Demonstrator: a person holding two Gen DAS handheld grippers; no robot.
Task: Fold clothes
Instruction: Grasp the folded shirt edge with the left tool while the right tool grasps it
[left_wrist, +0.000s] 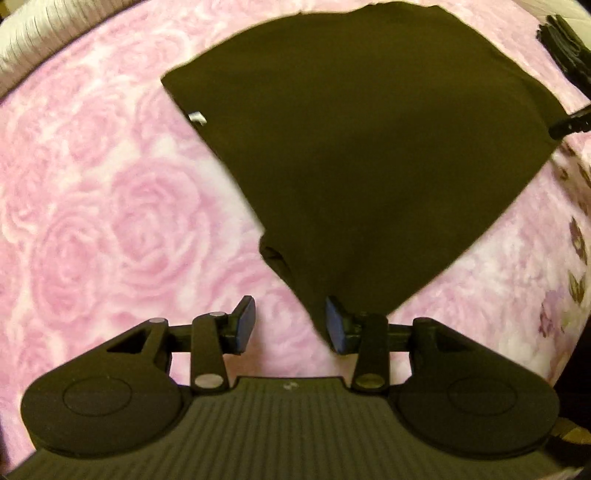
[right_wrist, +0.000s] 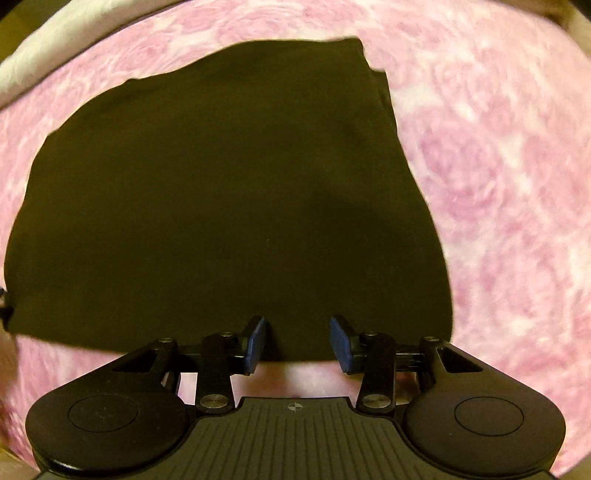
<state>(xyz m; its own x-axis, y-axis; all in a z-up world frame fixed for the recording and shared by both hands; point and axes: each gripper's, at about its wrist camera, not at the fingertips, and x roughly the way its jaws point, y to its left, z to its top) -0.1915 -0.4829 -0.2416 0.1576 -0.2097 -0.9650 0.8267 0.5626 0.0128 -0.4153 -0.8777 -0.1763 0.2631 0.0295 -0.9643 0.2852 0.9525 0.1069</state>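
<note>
A black garment (left_wrist: 369, 147) lies spread on a pink rose-patterned blanket (left_wrist: 92, 203), folded into a rough rectangle, with a small white label (left_wrist: 195, 118) at its left edge. In the left wrist view its near corner reaches down to my left gripper (left_wrist: 291, 323), which is open; the corner touches the right blue pad (left_wrist: 336, 328). In the right wrist view the same garment (right_wrist: 221, 203) fills the middle. My right gripper (right_wrist: 298, 341) is open at the garment's near edge, with the cloth edge lying between its blue pads (right_wrist: 256, 341).
The pink blanket (right_wrist: 498, 184) extends on all sides of the garment. A white ribbed cloth (left_wrist: 33, 40) sits at the far left. A pile of dark items (left_wrist: 565, 48) lies at the far right. My right gripper's tip (left_wrist: 570, 125) shows at the garment's right edge.
</note>
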